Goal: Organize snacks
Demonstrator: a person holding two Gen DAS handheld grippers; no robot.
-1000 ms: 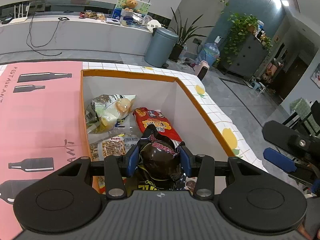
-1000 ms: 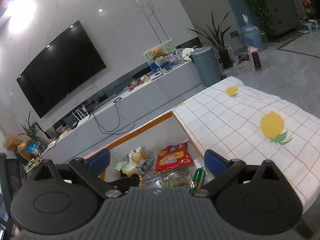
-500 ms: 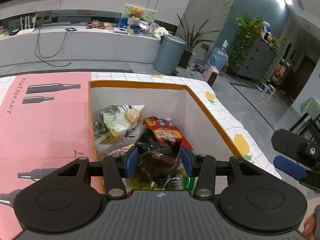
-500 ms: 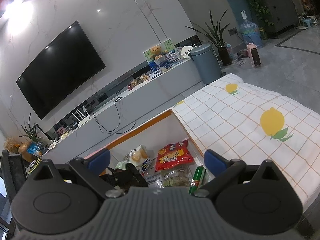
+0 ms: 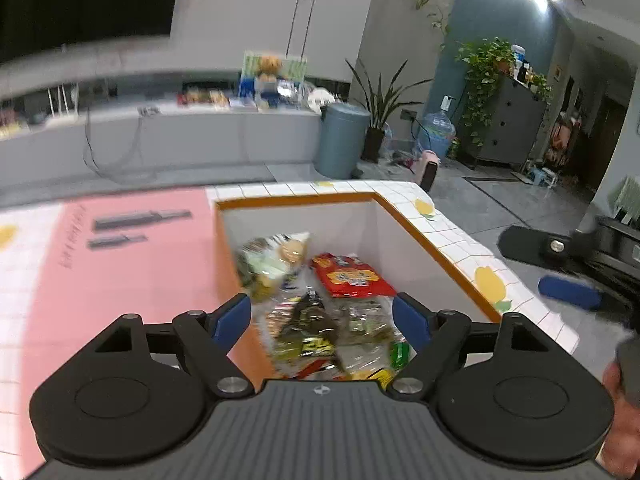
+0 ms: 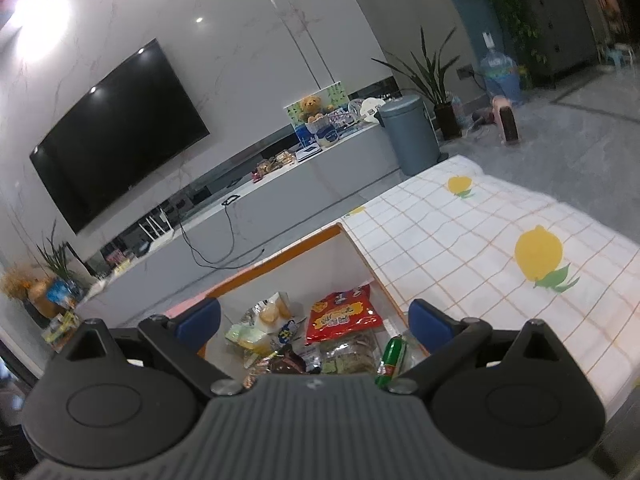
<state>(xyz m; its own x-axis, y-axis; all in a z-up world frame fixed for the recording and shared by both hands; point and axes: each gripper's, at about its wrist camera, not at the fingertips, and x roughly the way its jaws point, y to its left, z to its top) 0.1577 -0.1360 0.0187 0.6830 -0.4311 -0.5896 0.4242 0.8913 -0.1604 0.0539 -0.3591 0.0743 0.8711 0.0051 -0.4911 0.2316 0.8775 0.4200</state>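
both my tongs hang apart over the box (image 5: 420, 236).
left tongs (image 5: 322, 316) and right tongs (image 6: 314, 320) grip nothing; snacks (image 5: 344, 280) lie inside.

Left hand-held gripper (image 5: 322, 314) jaws spread, empty, above orange-rimmed box (image 5: 416, 236); dark snack packet (image 5: 308, 326) among snacks inside.

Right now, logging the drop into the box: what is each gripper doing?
Left gripper: open, holding nothing, above the snack box.
Right gripper: open, holding nothing.
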